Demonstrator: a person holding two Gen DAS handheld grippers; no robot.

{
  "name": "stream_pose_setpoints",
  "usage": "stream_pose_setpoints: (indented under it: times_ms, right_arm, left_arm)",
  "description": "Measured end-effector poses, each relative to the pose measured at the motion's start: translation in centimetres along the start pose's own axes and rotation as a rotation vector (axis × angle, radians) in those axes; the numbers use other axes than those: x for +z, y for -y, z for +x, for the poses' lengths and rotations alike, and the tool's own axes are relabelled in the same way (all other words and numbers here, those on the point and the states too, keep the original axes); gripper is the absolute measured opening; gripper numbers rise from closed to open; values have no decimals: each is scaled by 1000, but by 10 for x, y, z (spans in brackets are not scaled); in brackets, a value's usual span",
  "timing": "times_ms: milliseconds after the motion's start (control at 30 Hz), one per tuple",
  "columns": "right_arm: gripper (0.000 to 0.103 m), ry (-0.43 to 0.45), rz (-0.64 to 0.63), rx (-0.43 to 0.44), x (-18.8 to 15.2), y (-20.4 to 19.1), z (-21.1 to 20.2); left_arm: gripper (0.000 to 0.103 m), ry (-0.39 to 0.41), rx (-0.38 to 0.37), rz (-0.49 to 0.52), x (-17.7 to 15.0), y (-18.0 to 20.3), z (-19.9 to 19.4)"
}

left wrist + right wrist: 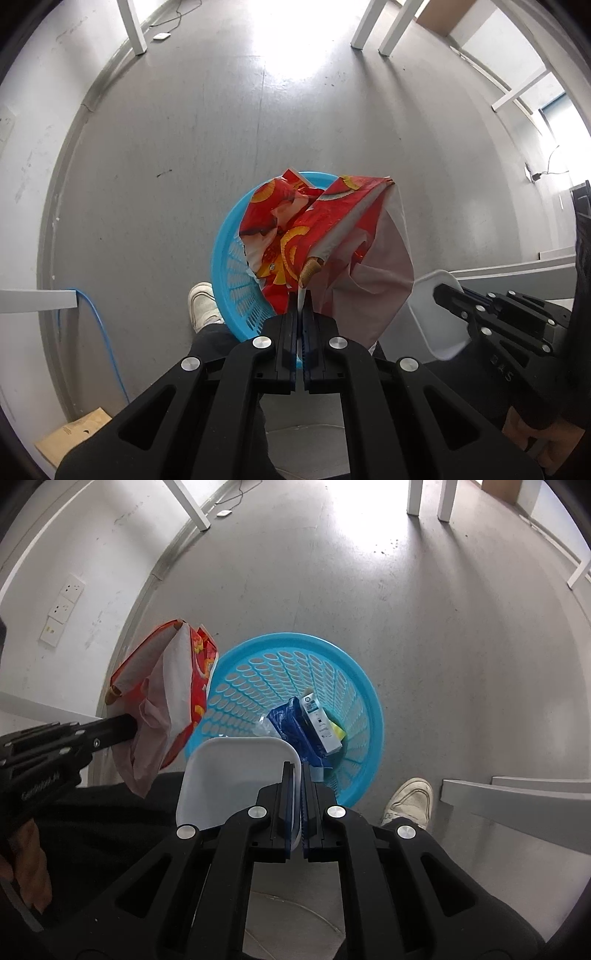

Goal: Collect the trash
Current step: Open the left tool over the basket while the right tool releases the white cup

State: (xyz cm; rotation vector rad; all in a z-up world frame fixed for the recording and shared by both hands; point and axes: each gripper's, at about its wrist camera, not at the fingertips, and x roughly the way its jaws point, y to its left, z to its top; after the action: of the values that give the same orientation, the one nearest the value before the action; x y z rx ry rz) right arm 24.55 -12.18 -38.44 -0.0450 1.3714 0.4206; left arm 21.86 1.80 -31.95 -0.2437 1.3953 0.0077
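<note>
Both hand-held grippers are pressed shut on trash: the left hand-held gripper (300, 314) pinches a crumpled red snack bag (317, 229), the right hand-held gripper (297, 771) pinches the rim of a white plastic tray (236, 771). Below stands the blue laundry-style basket (354, 679) on the floor, already holding a blue wrapper (291, 723), a small printed carton (319, 722) and perhaps something yellow. Two pieces remain to drop. The bag hangs at the basket's nine o'clock edge, its long axis running toward twelve o'clock; the tray sits at six.
</note>
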Motion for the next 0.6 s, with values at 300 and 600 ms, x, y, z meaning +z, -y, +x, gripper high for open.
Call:
stream_pose_setpoints:
  times_ms: [300, 600]
  right_arm:
    - [3, -48, 56, 15, 11, 5, 24]
    - [25, -74, 108, 42, 11, 14, 28]
  left_arm:
    - [1, -17, -26, -7, 8, -8, 8]
    - [37, 79, -59, -18, 7, -8, -5]
